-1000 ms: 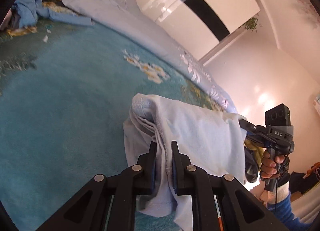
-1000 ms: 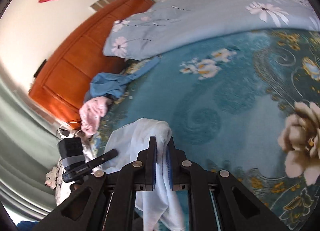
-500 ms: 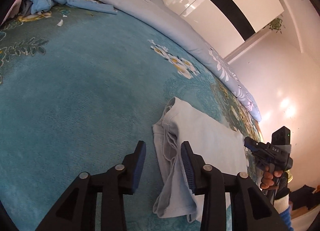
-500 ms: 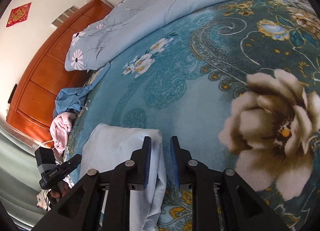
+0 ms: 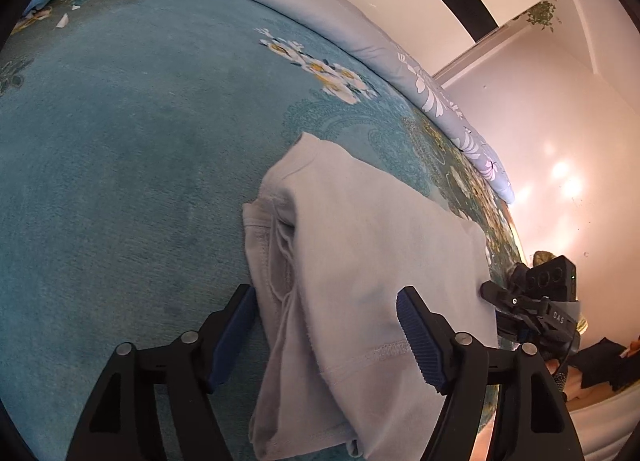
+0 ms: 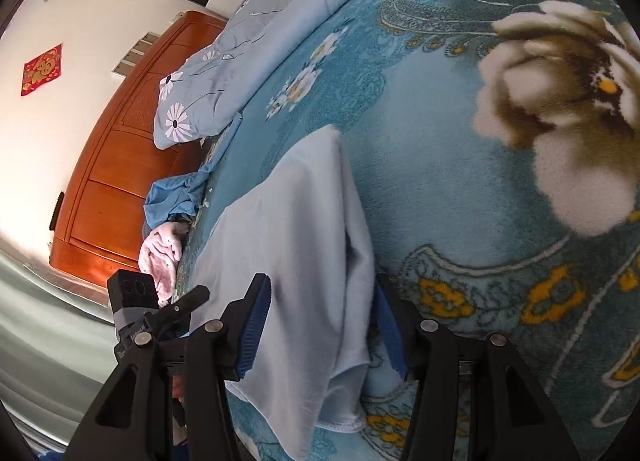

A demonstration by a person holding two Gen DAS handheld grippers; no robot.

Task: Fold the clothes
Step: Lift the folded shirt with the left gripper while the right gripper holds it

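Note:
A pale blue garment (image 5: 360,269) lies folded flat on the teal floral blanket (image 5: 120,141); it also shows in the right wrist view (image 6: 296,245). My left gripper (image 5: 326,337) is open, its fingers straddling the garment's near hem without gripping it. My right gripper (image 6: 322,329) is open too, with the garment's other end lying loose between its fingers. Each gripper shows in the other's view, at the garment's opposite end: the right gripper (image 5: 536,301) and the left gripper (image 6: 160,321).
A light blue flowered duvet (image 5: 320,13) is bunched along the far side of the bed. A blue garment (image 6: 176,197) and a pink one (image 6: 160,257) lie near the wooden headboard (image 6: 120,165). The bed edge is behind the right gripper.
Both grippers were shut on the lifted garment; they lowered it onto the blanket, let go and opened wide. The garment now lies flat and folded.

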